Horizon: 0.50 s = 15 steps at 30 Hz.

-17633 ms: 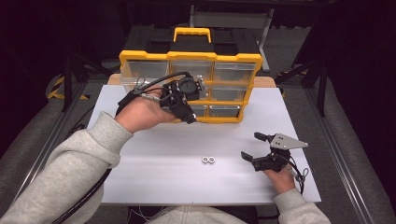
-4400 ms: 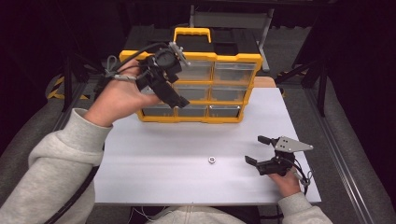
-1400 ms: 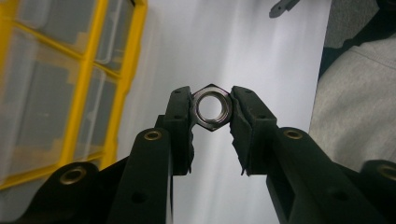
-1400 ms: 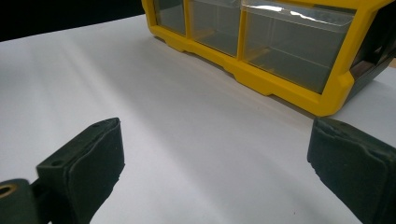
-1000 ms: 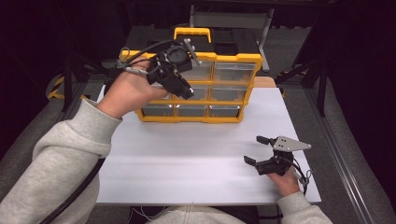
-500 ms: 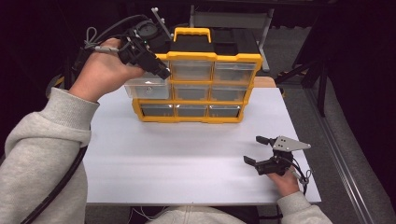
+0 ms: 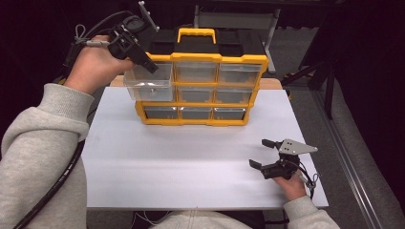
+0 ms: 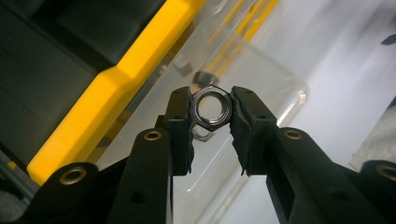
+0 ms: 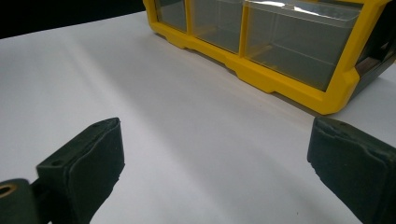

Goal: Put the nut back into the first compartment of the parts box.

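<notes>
Left gripper (image 8: pixel 212 128), clamped on a hex nut (image 8: pixel 212 108) with its bore facing the camera, poised over the pulled-out clear drawer (image 7: pixel 148 82) lying toward 6 o'clock beneath it; right gripper (image 7: pixel 268 155) rests wide open on the tabletop (image 7: pixel 191 152).

Out of sight, cropped or blurred

In the high view the nut is hidden behind the left gripper (image 7: pixel 149 64), above the pulled-out drawer (image 7: pixel 148 83) at the cabinet's (image 7: pixel 200 86) top left corner. In the left gripper view the nut (image 8: pixel 212 107) covers a second, blurred piece lying in that drawer. The right gripper view crops the cabinet (image 9: pixel 280 79) at the top and right edges.
</notes>
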{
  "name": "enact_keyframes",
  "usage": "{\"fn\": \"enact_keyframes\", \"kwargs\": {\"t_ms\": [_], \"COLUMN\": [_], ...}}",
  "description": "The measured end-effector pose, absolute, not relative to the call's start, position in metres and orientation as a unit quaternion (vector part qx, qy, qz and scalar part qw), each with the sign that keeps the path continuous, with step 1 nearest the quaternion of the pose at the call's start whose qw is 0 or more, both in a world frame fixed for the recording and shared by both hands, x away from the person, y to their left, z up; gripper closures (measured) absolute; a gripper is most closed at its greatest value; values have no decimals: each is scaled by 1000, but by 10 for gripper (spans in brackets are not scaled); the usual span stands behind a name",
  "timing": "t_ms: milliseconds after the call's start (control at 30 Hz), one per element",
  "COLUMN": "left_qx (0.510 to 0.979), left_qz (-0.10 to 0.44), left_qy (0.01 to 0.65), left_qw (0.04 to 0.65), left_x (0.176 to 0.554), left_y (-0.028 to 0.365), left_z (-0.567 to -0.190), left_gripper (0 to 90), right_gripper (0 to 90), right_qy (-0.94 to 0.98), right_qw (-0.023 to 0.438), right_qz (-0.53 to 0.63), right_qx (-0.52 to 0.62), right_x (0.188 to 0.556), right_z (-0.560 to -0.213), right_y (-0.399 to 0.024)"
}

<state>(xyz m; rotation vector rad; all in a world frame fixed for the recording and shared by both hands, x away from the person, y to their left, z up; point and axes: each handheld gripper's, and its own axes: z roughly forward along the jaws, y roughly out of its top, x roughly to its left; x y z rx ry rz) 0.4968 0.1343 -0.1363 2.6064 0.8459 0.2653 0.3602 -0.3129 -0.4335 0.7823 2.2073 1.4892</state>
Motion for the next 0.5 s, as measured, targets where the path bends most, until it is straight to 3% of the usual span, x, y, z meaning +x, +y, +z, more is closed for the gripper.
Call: {"fn": "enact_keyframes", "kwargs": {"t_ms": [500], "left_qx": [931], "left_qz": [48], "left_qy": [325], "left_qw": [162], "left_x": [526], "left_y": [142], "left_z": [-167], "left_gripper": [694], "right_gripper": [44], "right_qy": [784], "right_qw": [181], "right_qz": [525], "right_qx": [276], "right_x": [360], "right_z": [-434], "right_y": [-313]}}
